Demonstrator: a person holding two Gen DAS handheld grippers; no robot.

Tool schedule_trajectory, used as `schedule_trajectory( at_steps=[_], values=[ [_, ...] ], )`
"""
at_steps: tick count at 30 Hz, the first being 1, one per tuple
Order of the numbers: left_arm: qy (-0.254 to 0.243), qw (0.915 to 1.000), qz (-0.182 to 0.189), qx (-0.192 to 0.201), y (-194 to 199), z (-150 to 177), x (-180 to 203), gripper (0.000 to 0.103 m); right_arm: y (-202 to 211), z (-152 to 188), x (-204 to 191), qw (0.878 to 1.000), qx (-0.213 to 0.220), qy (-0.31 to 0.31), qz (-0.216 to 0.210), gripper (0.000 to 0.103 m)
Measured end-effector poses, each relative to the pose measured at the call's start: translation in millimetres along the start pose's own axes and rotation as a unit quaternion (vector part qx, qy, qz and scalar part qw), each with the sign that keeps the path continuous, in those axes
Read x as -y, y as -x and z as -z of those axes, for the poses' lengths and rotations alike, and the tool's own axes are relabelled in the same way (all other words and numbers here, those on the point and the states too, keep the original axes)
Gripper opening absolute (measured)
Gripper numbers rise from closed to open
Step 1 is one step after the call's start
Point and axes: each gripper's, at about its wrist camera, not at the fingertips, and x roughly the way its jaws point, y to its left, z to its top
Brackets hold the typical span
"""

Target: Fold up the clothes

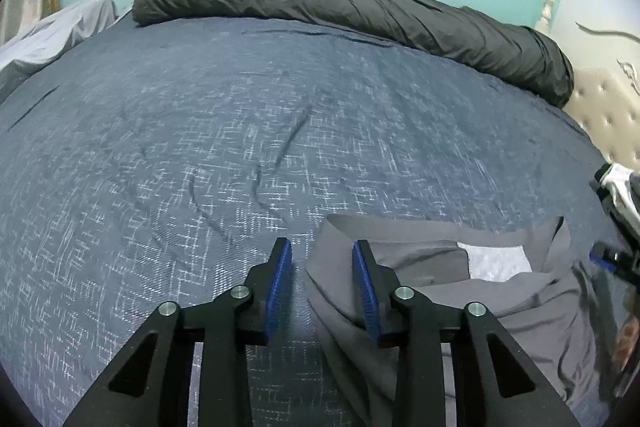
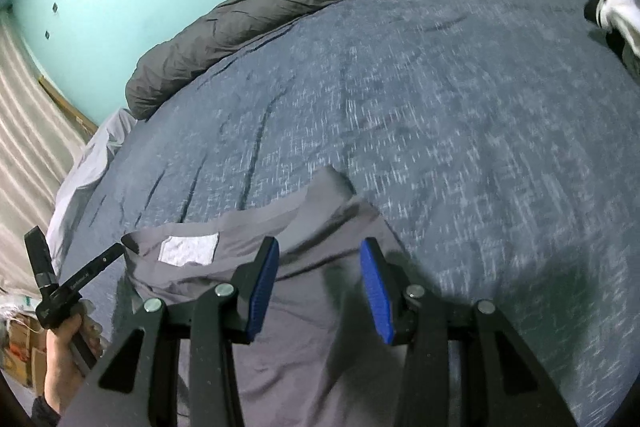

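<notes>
One grey garment (image 1: 460,291) is spread on the bed (image 1: 240,131), its collar with the pale label (image 1: 494,261) toward 12 o'clock. The left gripper (image 1: 322,267) is held open astride the garment's left edge (nothing is pinched); the right gripper (image 2: 320,267) is held open above the cloth, gripping nothing. The step appears to be choosing grasp points before a first fold; next, both edges would need pinching. Counted: two grippers, one rolled dark duvet (image 1: 340,7) at 12, one black-and-white bundle (image 1: 618,191) at 3.

Bedroom, bed (image 1: 240,115), rolled duvet (image 1: 320,3), headboard (image 1: 604,111)
</notes>
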Motion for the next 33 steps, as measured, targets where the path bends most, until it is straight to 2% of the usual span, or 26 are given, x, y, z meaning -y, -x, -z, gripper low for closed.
schedule_trajectory(
  at_steps=[1, 3, 6, 9, 12, 14, 16, 19, 26, 33],
  values=[
    [-0.003, 1.0, -0.001, -0.001, -0.9, 0.6, 0.8, 0.027, -2.0, -3.6, -2.6, 1.0, 0.0, 0.011, 0.005, 0.043],
    [-0.007, 1.0, -0.002, -0.002, -1.5, 1.1, 0.9, 0.012, -9.4, -11.1, -7.8, 0.999, -0.005, 0.038, 0.018, 0.043],
    [-0.004, 1.0, 0.0, 0.002, 0.6, 0.1, -1.2, 0.005, -24.4, -19.7, -10.7, 0.997, -0.024, 0.066, 0.037, 0.043],
    [0.007, 0.9999, 0.005, 0.013, 6.4, -0.7, -4.0, 0.004, -36.3, -25.6, -13.0, 0.993, -0.039, 0.097, 0.056, 0.043],
    [0.024, 0.9994, 0.017, 0.016, 8.4, -4.1, -8.1, 0.004, -43.9, -27.7, -16.1, 0.99, -0.047, 0.122, 0.057, 0.043],
    [0.032, 0.9991, 0.022, 0.016, 8.6, -5.6, -9.6, 0.004, -49.0, -28.1, -16.8, 0.988, -0.054, 0.133, 0.053, 0.039],
    [0.035, 0.9989, 0.024, 0.018, 9.7, -7.1, -11.0, 0.004, -53.5, -28.2, -16.9, 0.987, -0.06, 0.14, 0.051, 0.017],
    [0.042, 0.9985, 0.027, 0.022, 11.7, -8.7, -13.0, 0.004, -53.4, -28.9, -14.6, 0.987, -0.054, 0.142, 0.059, 0.004],
    [0.073, 0.9961, 0.036, 0.033, 12.9, -13.6, -21.8, 0.004, -34.1, -44.9, -1.0, 0.995, -0.008, 0.096, 0.037, 0.002],
    [0.077, 0.9961, 0.037, 0.024, -2.6, -20.8, -20.1, 0.004, -46.1, -55.1, 6.6, 0.996, -0.008, 0.076, 0.047, 0.001]
  ],
)
